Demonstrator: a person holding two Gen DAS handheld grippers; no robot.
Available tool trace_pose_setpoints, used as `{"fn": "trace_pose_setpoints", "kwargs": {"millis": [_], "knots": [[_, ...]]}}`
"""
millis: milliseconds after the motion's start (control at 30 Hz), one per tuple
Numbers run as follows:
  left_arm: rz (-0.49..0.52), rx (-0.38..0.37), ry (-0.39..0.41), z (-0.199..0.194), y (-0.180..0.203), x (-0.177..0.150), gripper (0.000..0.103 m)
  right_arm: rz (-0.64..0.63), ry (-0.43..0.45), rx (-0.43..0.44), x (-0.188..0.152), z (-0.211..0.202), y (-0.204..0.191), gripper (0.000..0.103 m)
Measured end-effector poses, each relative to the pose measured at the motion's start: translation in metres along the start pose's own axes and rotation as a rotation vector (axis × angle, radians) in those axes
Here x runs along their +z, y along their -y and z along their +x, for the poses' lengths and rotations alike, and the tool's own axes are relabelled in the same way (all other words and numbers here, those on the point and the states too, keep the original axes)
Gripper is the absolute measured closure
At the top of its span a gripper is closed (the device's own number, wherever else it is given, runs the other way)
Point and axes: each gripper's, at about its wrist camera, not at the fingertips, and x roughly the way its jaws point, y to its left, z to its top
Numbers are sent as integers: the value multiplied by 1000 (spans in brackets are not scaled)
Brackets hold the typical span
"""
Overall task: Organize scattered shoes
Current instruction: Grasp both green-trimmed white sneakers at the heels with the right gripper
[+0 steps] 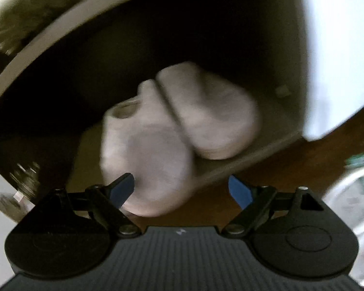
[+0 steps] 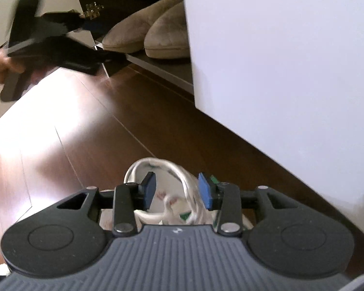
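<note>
- Left hand-held gripper (image 1: 180, 189): jaws spread wide and empty, just in front of the nearer of two grey slippers (image 1: 145, 150) lying side by side on the cabinet's bottom shelf (image 1: 242, 160).
- Right hand-held gripper (image 2: 176, 189): partly spread over a white patterned shoe (image 2: 162, 169) on the wooden floor (image 2: 97, 131); whether the pads touch it I cannot tell.
- Judged step: the slipper pair looks stowed; next, close on the white shoe and carry it to the shelf.

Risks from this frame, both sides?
1. The near slipper overhangs the shelf edge, with the left hand-held gripper open around its toe: a nudge may drop it.
2. The right hand-held gripper is part open over a white shoe by the cabinet door: lifting may clip it.
</note>
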Motion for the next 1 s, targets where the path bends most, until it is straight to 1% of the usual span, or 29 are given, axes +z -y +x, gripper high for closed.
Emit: {"fn": "trace_pose_setpoints", "kwargs": {"millis": [33, 100, 200, 267, 333, 400, 433, 567, 600, 633, 667, 733, 767, 800, 833, 867, 900, 933, 967, 1000], "knots": [[9, -9, -4, 0, 3, -3, 15, 14, -3, 2, -5, -4, 2, 66], [48, 20, -55, 11, 10, -10, 15, 35, -13, 5, -12, -6, 4, 66], [26, 50, -88, 23, 3, -9, 14, 59, -38, 17, -18, 0, 0, 66], [1, 70, -96, 33, -6, -1, 14, 56, -48, 27, -16, 6, -5, 63], [-10, 89, -99, 40, -13, 4, 14, 39, -56, 25, -17, 9, -9, 60], [-22, 98, -109, 41, -14, 8, 14, 21, -69, 21, -16, 19, -15, 60], [-28, 102, -114, 41, -15, 9, 14, -8, -82, 29, -18, 21, -18, 59], [-138, 41, -114, 7, 1, -14, 14, -259, -122, 82, -16, 25, -47, 55], [-166, 21, -122, -1, 5, -21, 14, -385, -124, 88, -15, 27, -60, 55], [-196, -4, -137, -9, 11, -30, 14, -488, -124, 87, -14, 30, -70, 54], [-227, -30, -153, -16, 18, -40, 14, -540, -126, 81, -12, 34, -76, 54], [-301, -93, -199, -35, 39, -64, 14, -682, -159, 66, -2, 54, -97, 53], [-318, -110, -214, -40, 45, -70, 14, -723, -206, 83, 0, 65, -104, 49], [-342, -132, -237, -49, 59, -82, 14, -763, -268, 102, 1, 77, -110, 42], [-367, -155, -262, -60, 74, -95, 14, -793, -327, 109, 0, 86, -115, 33], [-374, -158, -267, -57, 73, -102, 14, -809, -369, 104, -1, 93, -116, 43], [-390, -167, -279, -65, 78, -112, 14, -788, -405, 97, -1, 101, -116, 50], [-401, -169, -286, -72, 81, -116, 14, -742, -426, 103, 1, 106, -115, 65], [-431, -158, -287, -86, 91, -129, 14, -705, -428, 100, 4, 106, -114, 80], [-446, -151, -288, -92, 94, -132, 14, -676, -426, 85, 6, 106, -113, 84]]}}
